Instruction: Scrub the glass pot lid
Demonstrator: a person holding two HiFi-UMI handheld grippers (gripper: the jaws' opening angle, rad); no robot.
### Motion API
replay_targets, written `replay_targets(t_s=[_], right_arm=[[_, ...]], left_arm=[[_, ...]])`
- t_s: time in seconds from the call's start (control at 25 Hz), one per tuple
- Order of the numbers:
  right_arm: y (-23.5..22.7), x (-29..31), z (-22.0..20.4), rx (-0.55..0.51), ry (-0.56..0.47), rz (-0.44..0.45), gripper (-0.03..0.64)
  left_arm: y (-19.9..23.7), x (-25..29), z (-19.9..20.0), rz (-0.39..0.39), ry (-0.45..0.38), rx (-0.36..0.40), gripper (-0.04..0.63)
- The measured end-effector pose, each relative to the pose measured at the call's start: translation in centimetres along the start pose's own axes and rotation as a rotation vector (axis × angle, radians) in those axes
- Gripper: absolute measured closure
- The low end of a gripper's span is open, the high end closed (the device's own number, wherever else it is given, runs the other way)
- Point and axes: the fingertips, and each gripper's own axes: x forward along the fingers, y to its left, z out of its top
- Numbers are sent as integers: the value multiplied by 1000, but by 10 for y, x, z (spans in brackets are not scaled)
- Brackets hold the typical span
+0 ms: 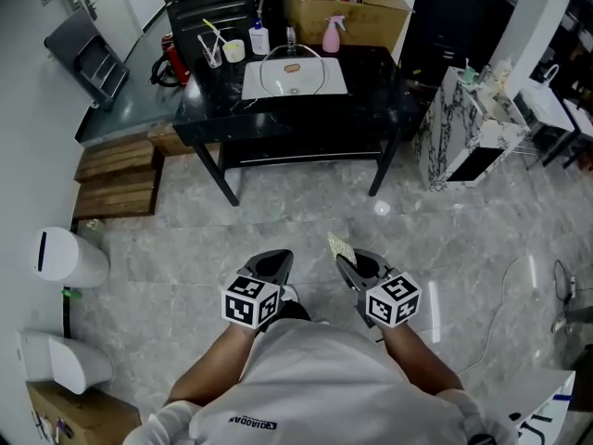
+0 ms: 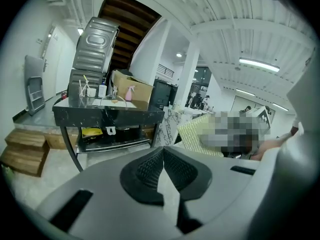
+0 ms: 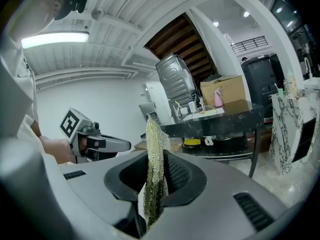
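Observation:
Far ahead stands a black table (image 1: pixel 371 109) with a white basin (image 1: pixel 294 77). Inside the basin lies a small round thing with a brownish middle (image 1: pixel 293 67); whether it is the glass lid I cannot tell. Both grippers hang close to the person's body over the floor. My right gripper (image 1: pixel 347 262) (image 3: pixel 157 156) is shut on a yellow-green scrub pad (image 1: pixel 340 247) (image 3: pixel 154 174), which stands up between the jaws. That pad (image 2: pixel 195 134) also shows in the left gripper view. My left gripper (image 1: pixel 276 260) (image 2: pixel 163 151) is shut with nothing in it.
On the table stand a pink spray bottle (image 1: pixel 331 35), a white bottle (image 1: pixel 258 38), a cup of sticks (image 1: pixel 212 52) and a cardboard box (image 1: pixel 347 3). Wooden steps (image 1: pixel 116 176) lie left, a marble-patterned cabinet (image 1: pixel 463 128) right, a white bin (image 1: pixel 65 256) near left.

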Motion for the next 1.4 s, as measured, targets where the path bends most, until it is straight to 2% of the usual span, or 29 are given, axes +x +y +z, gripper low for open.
replay_targets(t_s=[0.24,0.64,0.8,0.92,1.2,1.4], right_arm=[[-15,52,17,-17,32,11,532],[-45,142,82,-38,12,-31,532],[-51,168,86,-10,25,-49,532],[-56,183,81,2,41,-70,532],[-74,207,78,37,71,-120,532],[-89,223,89,37,79,-118,532]], left_arm=[[50,17,17,15,8,15,580],[139,54,100,-12,-45,57,580],[161,63,97,-41,-12,68,580],[182,71,89,-47,6,45,580],[210,86,89,-59,16,22,580],[224,99,100,-47,5,11,580]])
